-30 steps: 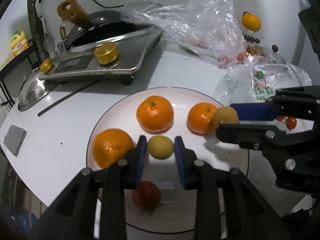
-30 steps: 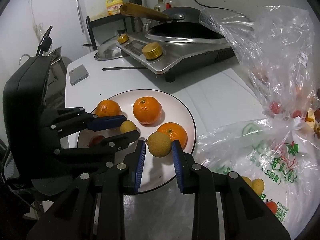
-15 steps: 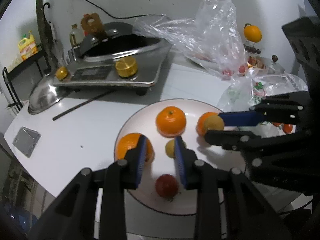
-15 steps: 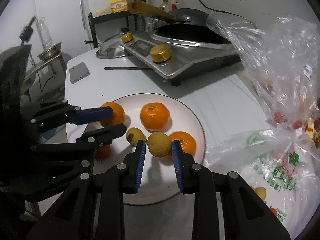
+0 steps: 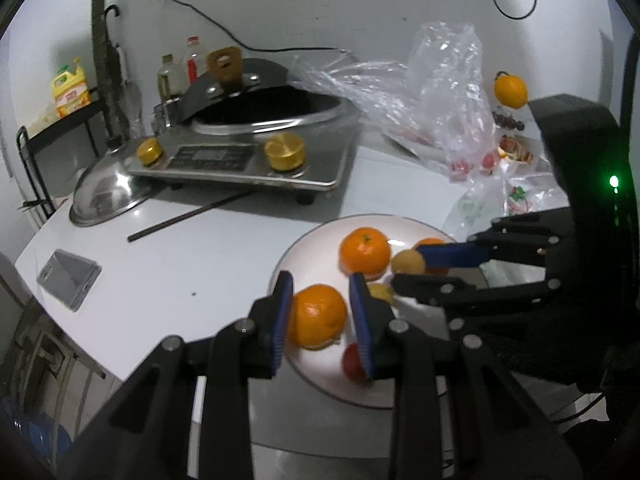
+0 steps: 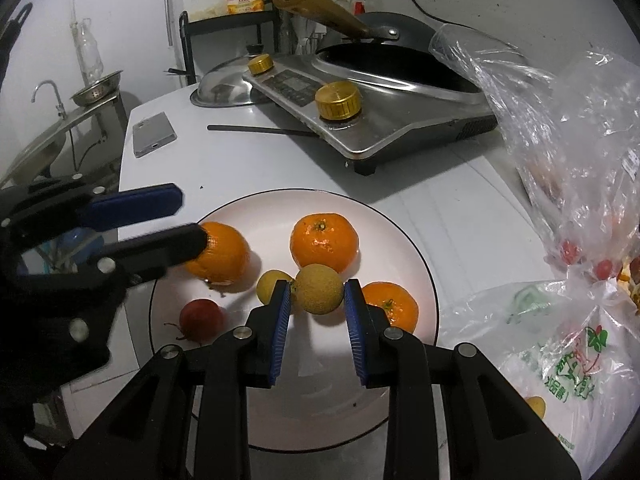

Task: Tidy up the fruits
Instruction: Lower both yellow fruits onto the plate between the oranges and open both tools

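My right gripper (image 6: 316, 306) holds a small brownish-yellow round fruit (image 6: 319, 289) between its blue pads, which press on both its sides. It hangs over the white plate (image 6: 416, 256), near the plate's middle. Just beside it, on the left in the right wrist view, lies a small yellow fruit (image 6: 269, 285), partly behind the left pad. Behind them sits a mandarin (image 6: 324, 242), and another mandarin (image 6: 394, 307) lies to the right, partly hidden by the right pad. A third mandarin (image 6: 224, 254) is on the left part of the plate, and a small red fruit (image 6: 201, 319) lies near the plate's left rim.

My left gripper (image 5: 320, 320) has its fingers narrow, and I see nothing gripped between them. In the left wrist view the third mandarin appears in the gap between its pads, but in the right wrist view this gripper is above the plate's left edge and only overlaps that mandarin, so I cannot tell if it touches.

Beside the plate on the right lie plastic bags (image 6: 560, 184) with more fruit. Behind it stands a cooker (image 6: 384, 120).
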`<state>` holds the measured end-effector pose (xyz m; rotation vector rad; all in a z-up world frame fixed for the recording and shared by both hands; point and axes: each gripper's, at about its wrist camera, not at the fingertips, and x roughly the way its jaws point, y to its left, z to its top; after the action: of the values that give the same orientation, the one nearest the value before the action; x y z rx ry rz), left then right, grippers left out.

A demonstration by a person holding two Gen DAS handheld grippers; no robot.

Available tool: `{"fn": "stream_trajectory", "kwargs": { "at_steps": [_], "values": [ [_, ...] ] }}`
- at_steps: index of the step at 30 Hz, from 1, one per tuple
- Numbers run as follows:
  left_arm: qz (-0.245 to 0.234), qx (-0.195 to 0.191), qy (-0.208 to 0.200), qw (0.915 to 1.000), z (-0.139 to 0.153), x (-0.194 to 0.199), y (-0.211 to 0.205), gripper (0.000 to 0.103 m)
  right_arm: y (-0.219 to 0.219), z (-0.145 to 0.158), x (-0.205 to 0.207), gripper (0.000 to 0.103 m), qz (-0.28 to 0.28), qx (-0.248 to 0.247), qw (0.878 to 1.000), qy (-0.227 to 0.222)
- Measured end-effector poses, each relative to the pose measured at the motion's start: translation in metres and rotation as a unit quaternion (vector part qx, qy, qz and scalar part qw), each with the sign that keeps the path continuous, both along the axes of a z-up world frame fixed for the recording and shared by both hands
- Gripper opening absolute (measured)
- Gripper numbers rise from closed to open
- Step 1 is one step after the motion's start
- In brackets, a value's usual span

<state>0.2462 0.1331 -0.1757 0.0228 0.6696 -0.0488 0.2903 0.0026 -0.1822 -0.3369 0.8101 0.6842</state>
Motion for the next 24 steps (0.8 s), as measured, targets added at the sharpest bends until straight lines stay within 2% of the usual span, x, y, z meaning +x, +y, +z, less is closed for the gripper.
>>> {"fn": "stream_trajectory", "kwargs": {
  "at_steps": [24],
  "values": [
    [0.013,-0.002,0.019,0.9997,-0.018,-0.002,0.012,0.031,0.001,0.005,-0.006,0.030,-0.005,-0.007,1.000,-0.013]
  ]
}}
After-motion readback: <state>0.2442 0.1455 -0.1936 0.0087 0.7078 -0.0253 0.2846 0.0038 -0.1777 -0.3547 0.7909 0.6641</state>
